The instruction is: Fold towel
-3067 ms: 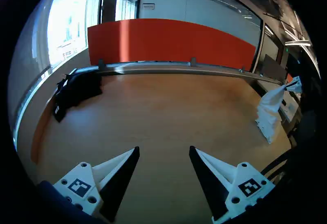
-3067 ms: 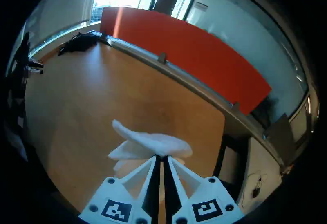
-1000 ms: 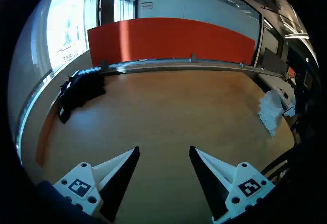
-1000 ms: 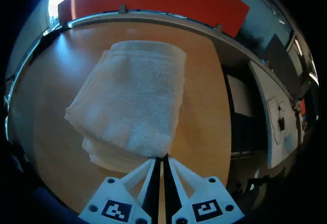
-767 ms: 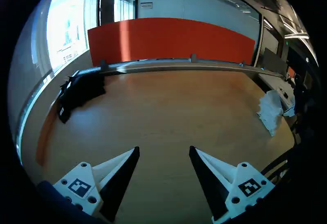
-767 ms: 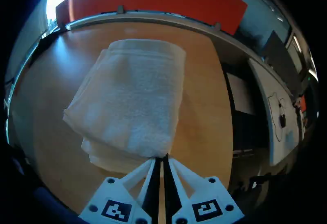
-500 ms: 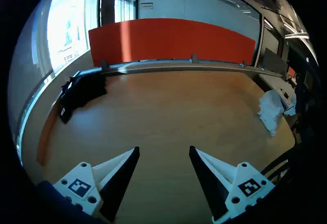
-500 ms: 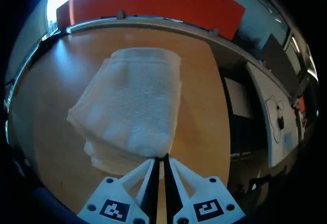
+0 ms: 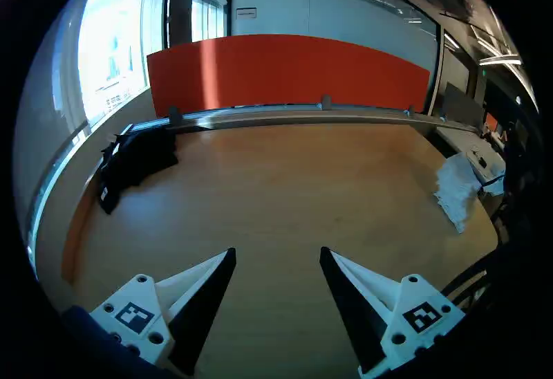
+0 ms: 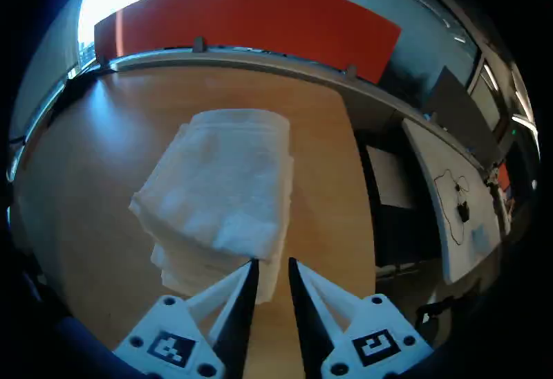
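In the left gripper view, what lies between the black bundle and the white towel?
Only bare wooden table lies between the black bundle and the white towel, as the left gripper view shows.

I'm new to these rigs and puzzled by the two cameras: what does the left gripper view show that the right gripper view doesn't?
Left gripper view: the left gripper, wide open over the table, and a black bundle at the table's far left.

Right gripper view: the right gripper, slightly open at the near edge of the folded towel, plus a side desk with a cable on it.

Shared: the table, the orange panel behind it, and the towel, which looks small at the far right in the left gripper view.
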The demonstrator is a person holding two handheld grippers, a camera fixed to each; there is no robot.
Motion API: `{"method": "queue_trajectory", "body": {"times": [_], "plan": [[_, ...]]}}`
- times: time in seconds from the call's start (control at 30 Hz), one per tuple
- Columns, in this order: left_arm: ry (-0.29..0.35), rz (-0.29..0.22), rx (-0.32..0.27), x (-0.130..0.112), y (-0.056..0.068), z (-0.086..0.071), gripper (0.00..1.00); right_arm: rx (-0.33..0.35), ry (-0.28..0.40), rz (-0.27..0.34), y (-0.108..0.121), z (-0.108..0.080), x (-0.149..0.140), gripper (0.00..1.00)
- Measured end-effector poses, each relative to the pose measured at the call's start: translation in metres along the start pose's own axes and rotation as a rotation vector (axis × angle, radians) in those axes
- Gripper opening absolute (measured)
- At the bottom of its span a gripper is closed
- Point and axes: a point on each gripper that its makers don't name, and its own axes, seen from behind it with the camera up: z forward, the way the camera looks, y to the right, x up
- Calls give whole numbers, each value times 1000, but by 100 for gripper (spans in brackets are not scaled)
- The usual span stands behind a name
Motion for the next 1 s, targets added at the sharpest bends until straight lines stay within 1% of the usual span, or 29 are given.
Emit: {"method": "queue_trajectory", "body": {"times": [0.1,0.23,0.33,0.4,0.5,0.7,1.0], "plan": [[3,-4,-2,1,0,0,89,-15,18,7,1,-6,3,66],[9,-7,-3,1,-1,-1,89,-24,42,22,1,-13,7,77],[14,-9,-4,2,-3,-2,89,-32,66,38,1,-18,13,89],[17,-10,-4,3,-4,-3,89,-38,88,51,1,-22,19,94],[24,-13,-3,5,-6,-4,90,-40,134,76,-2,-28,32,96],[44,-22,-1,11,-11,-7,90,-37,238,129,-13,-39,60,96],[84,-31,9,23,-19,-9,89,-37,420,203,-27,-59,104,96]]}}
